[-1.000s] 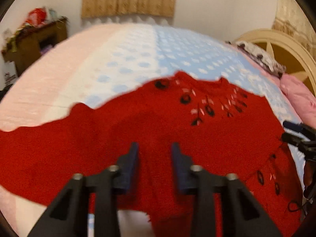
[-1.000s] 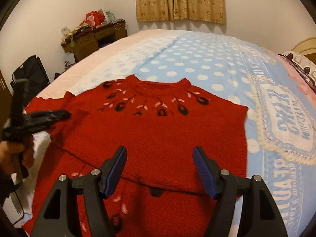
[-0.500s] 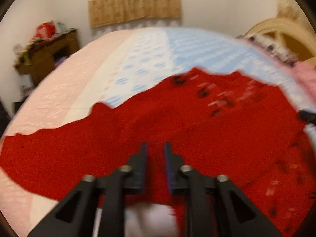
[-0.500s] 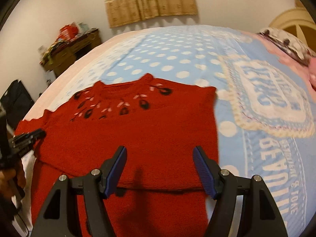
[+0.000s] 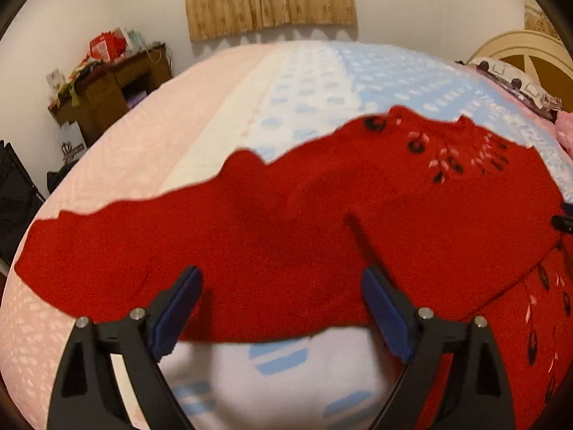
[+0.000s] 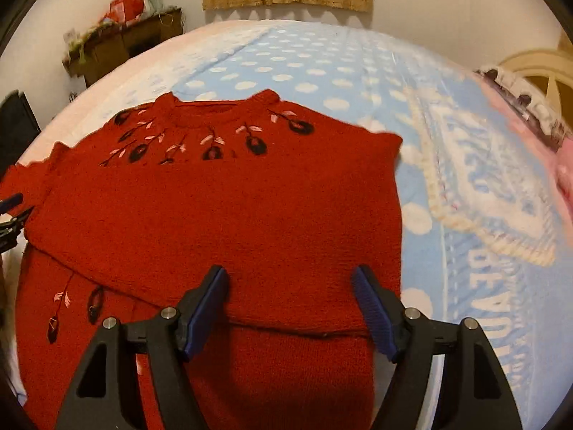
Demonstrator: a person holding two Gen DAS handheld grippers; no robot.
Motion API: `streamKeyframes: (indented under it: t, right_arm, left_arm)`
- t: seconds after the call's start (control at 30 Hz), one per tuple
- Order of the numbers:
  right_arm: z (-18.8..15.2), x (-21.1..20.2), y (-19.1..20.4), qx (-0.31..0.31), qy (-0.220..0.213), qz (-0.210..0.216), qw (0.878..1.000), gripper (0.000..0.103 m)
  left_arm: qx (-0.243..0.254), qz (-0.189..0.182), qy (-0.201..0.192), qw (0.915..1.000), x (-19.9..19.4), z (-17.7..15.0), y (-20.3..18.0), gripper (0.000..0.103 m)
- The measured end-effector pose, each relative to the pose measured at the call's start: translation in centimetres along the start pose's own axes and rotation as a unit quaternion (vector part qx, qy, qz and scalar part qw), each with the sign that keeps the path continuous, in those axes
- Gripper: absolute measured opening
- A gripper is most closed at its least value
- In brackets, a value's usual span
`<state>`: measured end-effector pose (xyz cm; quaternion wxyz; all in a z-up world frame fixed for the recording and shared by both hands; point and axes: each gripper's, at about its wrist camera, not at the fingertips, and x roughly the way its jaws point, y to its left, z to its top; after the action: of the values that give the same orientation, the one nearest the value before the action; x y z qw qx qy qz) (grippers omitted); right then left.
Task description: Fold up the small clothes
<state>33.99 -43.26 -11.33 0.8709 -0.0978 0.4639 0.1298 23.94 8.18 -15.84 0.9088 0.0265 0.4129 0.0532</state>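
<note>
Red sweater (image 6: 222, 215) lies flat on the bed (image 6: 322, 71), collar at 12 o'clock, one sleeve stretched toward 9 in the left view. Left hand-held gripper (image 5: 283, 308) has just been opening, now released above the sleeve. Right hand-held gripper (image 6: 290, 308) hovers released over the hem fold.

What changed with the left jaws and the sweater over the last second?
The left gripper let go: its jaws, nearly closed on the red sweater earlier, have just been opening and now stand wide, the sleeve lying spread leftward. The right gripper stayed open over the sweater's folded body.
</note>
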Motion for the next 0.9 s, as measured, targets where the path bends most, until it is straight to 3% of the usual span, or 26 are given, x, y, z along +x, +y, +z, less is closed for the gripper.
streamKeyframes:
  t: [0.1,0.23,0.4,0.53,0.6,0.73,0.9]
  right_arm:
    - [1.0,-1.5,2.2,0.012,-0.014,0.059,0.998,0.073]
    - [2.2,-2.4,8.6,-0.046,-0.04,0.071,0.996,0.074]
    - [2.3,-0.6,14.6,-0.072,-0.034,0.092,0.993,0.074]
    - [1.0,1.4,18.0,-0.071,-0.005,0.148,0.987,0.074]
    - [-0.1,1.4,20.1,-0.113,-0.026,0.113,0.987,0.078]
    - [-1.1,0.0,21.0,-0.14,-0.034,0.116,0.983,0.078]
    - [-2.3,-2.6,20.1,-0.136,-0.052,0.132,0.98,0.078]
  left_arm:
    - [-0.001,-0.003,-0.009,1.0,-0.6,-0.3,0.4,0.093]
    - [0.002,-0.003,-0.014,0.9999,-1.2,-0.4,0.5,0.093]
    - [-0.002,-0.006,-0.017,0.9998,-1.4,-0.5,1.3,0.093]
    - [-0.008,-0.005,-0.01,0.9999,-1.2,-0.9,2.3,0.093]
    - [-0.007,0.0,-0.005,1.0,-1.1,-1.1,2.9,0.093]
    - [-0.01,0.013,-0.009,0.9998,-1.5,-1.4,5.4,0.093]
    - [-0.048,0.068,-0.005,0.9965,-1.3,-1.8,12.3,0.093]
